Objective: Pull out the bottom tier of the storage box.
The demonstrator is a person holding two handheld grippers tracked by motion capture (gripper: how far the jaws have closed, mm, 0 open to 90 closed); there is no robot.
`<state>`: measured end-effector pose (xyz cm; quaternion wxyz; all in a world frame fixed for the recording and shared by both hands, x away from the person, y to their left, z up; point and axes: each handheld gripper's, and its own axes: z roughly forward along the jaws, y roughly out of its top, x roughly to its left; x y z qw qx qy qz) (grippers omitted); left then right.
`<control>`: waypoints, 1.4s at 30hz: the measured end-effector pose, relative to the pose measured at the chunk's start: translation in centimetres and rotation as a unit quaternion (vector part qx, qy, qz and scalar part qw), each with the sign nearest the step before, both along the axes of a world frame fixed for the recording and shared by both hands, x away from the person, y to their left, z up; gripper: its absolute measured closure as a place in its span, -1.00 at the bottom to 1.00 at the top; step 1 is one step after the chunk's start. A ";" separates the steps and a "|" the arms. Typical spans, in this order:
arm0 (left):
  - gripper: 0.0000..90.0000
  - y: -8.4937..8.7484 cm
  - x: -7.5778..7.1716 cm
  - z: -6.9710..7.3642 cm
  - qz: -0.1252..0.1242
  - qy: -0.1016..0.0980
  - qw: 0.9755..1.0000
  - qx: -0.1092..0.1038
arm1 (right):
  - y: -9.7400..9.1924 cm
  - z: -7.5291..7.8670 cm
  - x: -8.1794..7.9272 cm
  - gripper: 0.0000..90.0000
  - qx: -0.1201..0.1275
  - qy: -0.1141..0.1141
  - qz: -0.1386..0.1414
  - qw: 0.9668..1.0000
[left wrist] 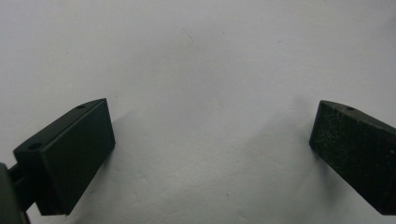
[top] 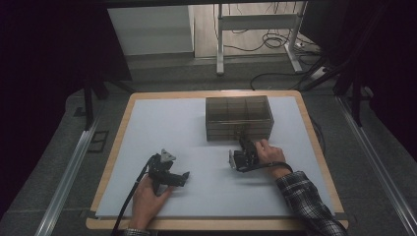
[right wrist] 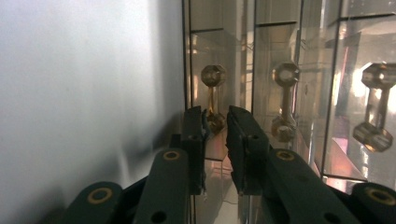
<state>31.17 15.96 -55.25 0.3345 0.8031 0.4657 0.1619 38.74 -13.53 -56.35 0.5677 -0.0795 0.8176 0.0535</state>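
Wooden-edged bench [top: 114, 147] under a pale sheet, bare over most of its left and near parts. Plenty of open room left of the smoky clear drawer box [top: 239, 118], which stands toward the far right of the sheet, short of the far edge and a little in from the right edge. Only a narrow strip of sheet between the box and the bench's right rim.

Right hand-held gripper [top: 243, 143] right up against the near face of the box, hand and checked sleeve [top: 305, 201] trailing back toward the near right corner. Left hand-held gripper [top: 183, 176] well to the left of the box and nearer the front edge, resting low over bare sheet, apart from everything.

From above, box fronts too dim to read. Right gripper view, tipped sideways, brings out three brass dumbbell-shaped pulls on the clear fronts; nearest pull [right wrist: 213, 100] sits just ahead of the tips, its closer knob in the slim gap between the jaws. Jaws drawn nearly together; contact with the knob cannot be told. White sheet along the left of that view, box wall along the right.

Left gripper view: jaws spread wide, nothing between them, plain sheet beneath with soft shadows.
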 end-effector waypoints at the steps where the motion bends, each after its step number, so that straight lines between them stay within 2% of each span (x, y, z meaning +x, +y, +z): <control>1: -1.00 0.0 0.0 0.0 0.000 0.000 1.000 0.000 | 0.1 -0.2 0.0 0.73 -0.003 -0.002 0.004 1.000; 2: -1.00 0.0 0.0 0.0 0.000 0.000 1.000 0.000 | 0.1 -0.4 -0.1 0.73 -0.012 -0.020 0.002 1.000; 4: -1.00 0.0 0.0 0.0 0.000 0.000 1.000 0.000 | 0.2 -0.4 -0.1 0.76 -0.014 -0.014 -0.001 1.000; 7: -1.00 0.0 0.0 0.0 0.000 0.000 1.000 0.000 | 0.3 -0.4 -0.2 0.78 -0.021 -0.022 0.000 1.000; 10: -1.00 0.0 0.0 0.0 0.000 0.000 1.000 0.000 | 0.2 -0.4 -0.3 0.78 -0.014 -0.016 0.002 1.000; 11: -1.00 0.0 0.0 0.0 0.000 0.000 1.000 0.000 | 0.1 -0.4 -0.4 0.78 -0.008 -0.027 0.003 1.000; 12: -1.00 0.0 0.0 0.0 -0.001 0.000 1.000 0.001 | 0.0 0.1 -1.0 1.00 0.008 -0.015 0.013 1.000; 14: -1.00 0.0 0.0 0.0 0.000 0.000 1.000 0.001 | 0.1 0.6 -1.2 0.99 0.014 0.010 0.009 1.000; 17: -1.00 0.0 0.0 0.0 0.000 0.000 1.000 0.001 | 0.0 0.5 -1.3 0.99 0.005 0.005 0.007 1.000; 19: -1.00 0.0 0.0 0.0 0.000 0.000 1.000 0.000 | -0.1 0.4 -1.3 0.97 0.001 -0.003 0.006 1.000; 20: -1.00 0.0 0.0 0.0 0.000 0.000 1.000 0.000 | -0.1 0.1 -0.9 0.80 0.003 -0.024 0.009 1.000; 21: -1.00 0.0 0.0 0.0 0.000 0.000 1.000 0.000 | 0.0 0.1 -0.8 0.73 -0.003 -0.013 0.005 1.000; 22: -1.00 0.0 0.0 0.0 0.000 0.000 1.000 0.000 | 0.0 0.1 -0.8 0.73 -0.003 -0.013 0.005 1.000; 23: -1.00 0.0 0.0 0.0 0.000 0.000 1.000 0.000 | 0.1 -0.1 -0.2 0.65 -0.014 0.007 0.007 1.000; 24: -1.00 0.0 0.0 0.0 0.000 0.000 1.000 0.000 | 0.1 -0.1 -0.2 0.65 -0.014 0.007 0.007 1.000; 25: -1.00 0.0 0.0 0.0 0.000 0.000 1.000 0.000 | 0.1 -0.4 -0.1 0.66 -0.019 -0.017 0.002 1.000; 26: -1.00 0.0 0.0 0.0 0.000 0.000 1.000 0.000 | 0.3 -0.7 -0.2 0.74 -0.021 -0.027 0.007 0.999; 27: -1.00 0.0 0.0 0.0 0.000 0.000 1.000 0.000 | 0.3 -0.7 -0.2 0.75 -0.024 -0.030 0.003 0.999; 29: -1.00 0.0 0.0 0.0 0.000 0.000 1.000 0.000 | 0.4 -0.7 -0.2 0.77 -0.016 -0.026 0.000 1.000; 30: -1.00 0.0 0.0 0.0 0.000 0.000 1.000 0.000 | 0.3 -0.7 -0.1 0.77 -0.019 -0.007 0.004 1.000; 31: -1.00 0.0 0.0 0.0 0.000 0.000 1.000 0.000 | 0.3 -0.9 -0.3 0.78 -0.020 -0.038 0.000 0.999; 34: -1.00 0.0 0.0 0.0 0.000 0.000 1.000 0.000 | 0.3 -0.8 -0.4 0.78 -0.019 -0.032 0.004 0.999; 35: -1.00 0.0 0.0 0.0 0.000 0.000 1.000 0.000 | 0.2 -0.7 -0.6 0.78 -0.012 -0.028 0.003 1.000; 36: -1.00 0.0 0.0 0.0 0.000 0.000 1.000 0.000 | 0.1 -0.6 -0.6 0.78 -0.012 -0.005 0.008 1.000; 37: -1.00 0.0 0.0 0.0 0.000 0.000 1.000 0.000 | 0.1 -0.6 -0.6 0.78 -0.012 -0.005 0.008 1.000; 38: -1.00 0.0 0.0 0.0 0.000 0.000 1.000 0.000 | 0.1 -0.7 -0.8 0.78 -0.012 -0.029 0.006 1.000; 40: -1.00 0.0 0.0 0.0 -0.001 0.000 1.000 0.000 | 0.0 -0.7 -1.1 0.78 -0.008 -0.029 0.005 1.000; 41: -1.00 0.0 0.0 0.0 -0.002 0.001 1.000 0.003 | 0.0 -0.6 -1.5 0.78 -0.008 -0.026 0.006 1.000; 42: -1.00 0.0 0.0 0.0 -0.002 0.001 1.000 0.003 | -0.1 -0.5 -1.4 0.78 -0.009 0.000 0.013 1.000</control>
